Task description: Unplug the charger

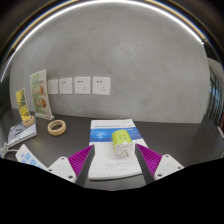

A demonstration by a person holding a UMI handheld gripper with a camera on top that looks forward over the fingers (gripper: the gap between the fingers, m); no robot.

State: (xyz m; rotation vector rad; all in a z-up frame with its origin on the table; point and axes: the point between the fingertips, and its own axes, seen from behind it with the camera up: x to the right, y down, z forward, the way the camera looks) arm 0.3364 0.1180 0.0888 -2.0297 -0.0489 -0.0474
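A small charger (120,146) with a yellow-green top and a white body lies on a white booklet (104,163) with a blue header, on the grey table. It sits between the tips of my gripper (115,149), nearer the right finger, with a clear gap on the left side. The fingers stand open and the purple pads do not press on it. Three white wall sockets (82,85) line the grey wall beyond, to the left. No plug shows in them.
A roll of tape (57,127) lies on the table (170,140) left of the booklet. Behind it stands an upright leaflet holder (40,95), with loose papers (19,135) farther left. A dark object (216,95) stands at the far right.
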